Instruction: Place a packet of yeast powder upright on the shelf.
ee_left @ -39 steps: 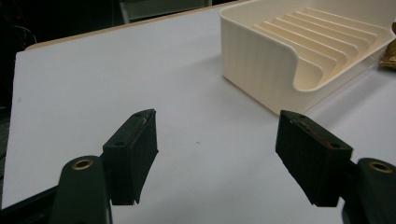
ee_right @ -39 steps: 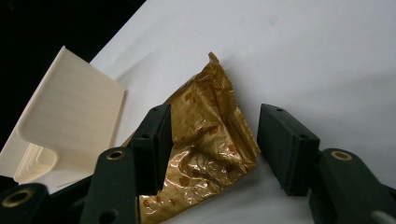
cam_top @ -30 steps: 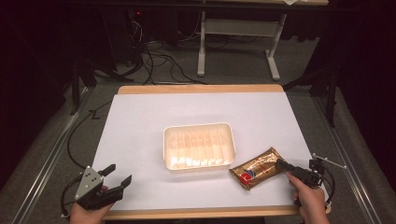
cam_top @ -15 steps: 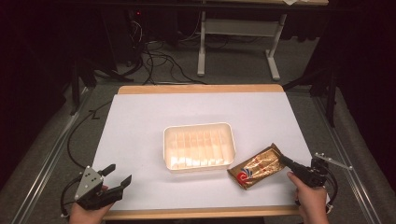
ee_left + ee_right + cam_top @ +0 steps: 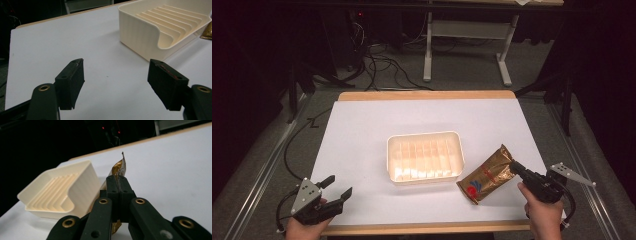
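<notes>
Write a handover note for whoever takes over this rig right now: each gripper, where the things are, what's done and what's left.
Right gripper: shut on the edge of the gold packet, with that end raised beside the right side of the cream tray; the packet's far end looks low, near the table.
Left gripper: open, nothing between its jaws, low over the white table at the near left corner.
Done: packet gripped and partly lifted.
Left: probably carry the packet over and set it in the tray, which has nothing in it, then let go. The left gripper could steady the tray if it slides.
</notes>
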### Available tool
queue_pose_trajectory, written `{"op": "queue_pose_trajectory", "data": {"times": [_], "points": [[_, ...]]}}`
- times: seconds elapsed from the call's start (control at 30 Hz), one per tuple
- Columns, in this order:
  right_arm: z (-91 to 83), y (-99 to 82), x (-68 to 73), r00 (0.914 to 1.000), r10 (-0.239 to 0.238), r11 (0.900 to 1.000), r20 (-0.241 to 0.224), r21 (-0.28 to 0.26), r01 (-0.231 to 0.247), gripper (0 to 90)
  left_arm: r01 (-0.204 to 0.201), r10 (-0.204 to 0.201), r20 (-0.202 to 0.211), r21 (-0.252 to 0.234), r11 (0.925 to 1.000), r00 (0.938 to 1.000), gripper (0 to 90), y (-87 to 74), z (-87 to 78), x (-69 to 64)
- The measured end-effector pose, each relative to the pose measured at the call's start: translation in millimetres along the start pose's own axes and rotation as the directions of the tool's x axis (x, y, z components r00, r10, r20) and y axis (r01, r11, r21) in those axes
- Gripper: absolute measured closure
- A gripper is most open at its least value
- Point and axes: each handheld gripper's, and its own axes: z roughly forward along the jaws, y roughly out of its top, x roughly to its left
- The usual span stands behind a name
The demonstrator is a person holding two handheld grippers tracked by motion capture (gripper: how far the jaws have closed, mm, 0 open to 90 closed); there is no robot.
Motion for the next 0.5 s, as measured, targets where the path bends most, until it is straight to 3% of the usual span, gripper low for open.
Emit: {"op": "queue_pose_trajectory", "data": {"times": [0.13, 0.3, 0.5], "points": [[-5.1, 6.3, 15.6, 0.9972, -0.075, 0.9965, 0.003, -0.036, 0.075, 90.0, -0.002, 0.002, -0.001, -0.003, 1.0, 1.0, 29.9, 0.3, -0.7, -0.3], [-9.3, 13.1, 33.8, 0.987, -0.159, 0.9841, 0.022, -0.076, 0.161, 90.0, -0.006, 0.006, -0.006, -0.012, 0.9999, 1.0, 30.0, 1.0, -1.2, -1.6], [-8.7, 18.1, 45.1, 0.9803, -0.196, 0.9743, 0.023, -0.108, 0.198, 90.0, -0.009, 0.009, -0.009, -0.025, 0.9997, 0.9999, 30.1, 1.1, -2.1, -1.7]]}}
